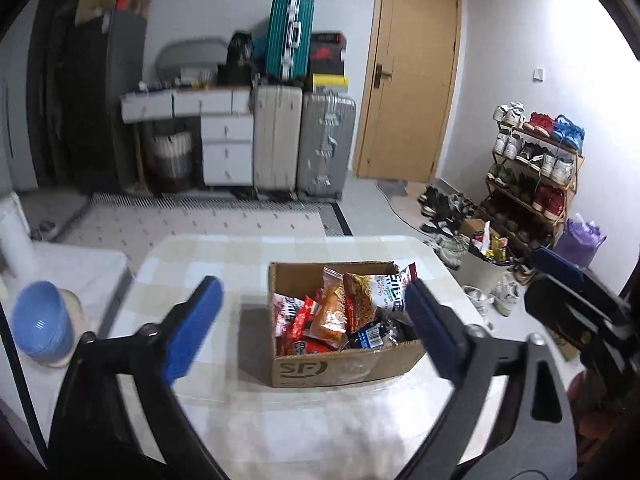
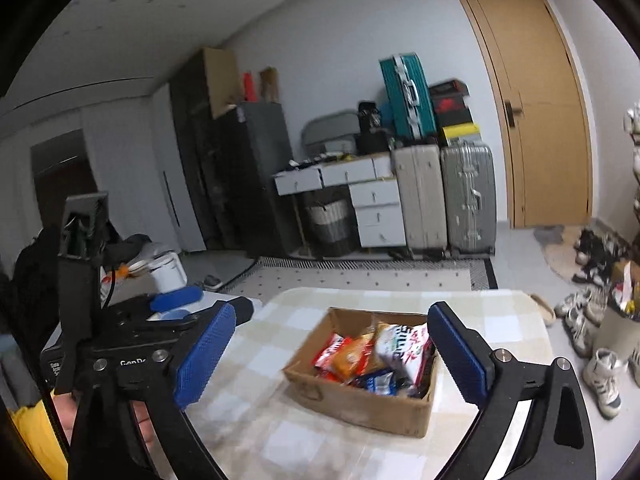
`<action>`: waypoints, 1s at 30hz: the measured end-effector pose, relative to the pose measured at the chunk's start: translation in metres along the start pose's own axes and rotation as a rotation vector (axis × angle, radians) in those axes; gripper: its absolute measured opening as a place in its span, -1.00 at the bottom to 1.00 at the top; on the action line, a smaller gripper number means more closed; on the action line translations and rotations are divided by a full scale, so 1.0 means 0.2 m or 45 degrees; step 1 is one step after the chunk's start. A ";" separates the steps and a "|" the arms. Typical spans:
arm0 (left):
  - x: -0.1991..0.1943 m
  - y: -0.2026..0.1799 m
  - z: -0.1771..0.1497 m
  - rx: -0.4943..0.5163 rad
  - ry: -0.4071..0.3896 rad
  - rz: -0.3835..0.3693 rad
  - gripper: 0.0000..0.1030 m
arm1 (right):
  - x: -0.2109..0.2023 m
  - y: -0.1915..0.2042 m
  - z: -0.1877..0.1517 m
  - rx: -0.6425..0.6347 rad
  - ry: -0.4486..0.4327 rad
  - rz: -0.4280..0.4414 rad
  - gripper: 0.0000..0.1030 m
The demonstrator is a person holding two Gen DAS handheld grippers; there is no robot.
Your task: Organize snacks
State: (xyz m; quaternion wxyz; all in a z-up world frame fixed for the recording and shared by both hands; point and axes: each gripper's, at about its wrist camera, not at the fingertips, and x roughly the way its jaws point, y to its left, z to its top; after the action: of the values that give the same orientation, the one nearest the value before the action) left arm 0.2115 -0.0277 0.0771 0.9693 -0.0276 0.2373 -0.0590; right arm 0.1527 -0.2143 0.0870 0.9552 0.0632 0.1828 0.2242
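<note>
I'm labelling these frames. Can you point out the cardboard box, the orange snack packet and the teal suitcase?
cardboard box point(image 1: 320, 372): left wrist view, front wall by the logo.
orange snack packet point(image 1: 330, 316): left wrist view, middle of the wrapper.
teal suitcase point(image 2: 406, 96): right wrist view, ribbed front.

Suitcases point(image 1: 304, 140) stand beside a wooden door point(image 1: 412, 76), near a shoe rack point(image 1: 532, 168).

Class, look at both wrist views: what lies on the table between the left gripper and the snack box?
Nothing: only bare checked tablecloth separates the open left gripper from the snack box, shown in the left wrist view.
</note>
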 end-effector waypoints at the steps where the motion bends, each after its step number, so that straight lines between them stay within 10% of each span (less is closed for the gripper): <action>1: -0.06 -0.01 -0.02 0.010 -0.037 0.014 0.98 | -0.04 0.02 -0.02 -0.017 -0.014 -0.008 0.98; 15: -0.64 -0.04 -0.30 0.004 -0.157 0.094 0.98 | -0.45 0.29 -0.33 -0.061 -0.147 -0.115 0.99; 30: -0.66 0.02 -0.59 -0.019 -0.096 0.126 0.98 | -0.48 0.30 -0.56 -0.030 -0.084 -0.160 0.99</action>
State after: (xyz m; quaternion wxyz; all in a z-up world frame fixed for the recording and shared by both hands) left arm 0.0415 -0.0102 0.0320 0.9790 -0.0254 0.2022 -0.0081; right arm 0.0066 -0.1996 0.0263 0.9736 0.0479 0.1521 0.1636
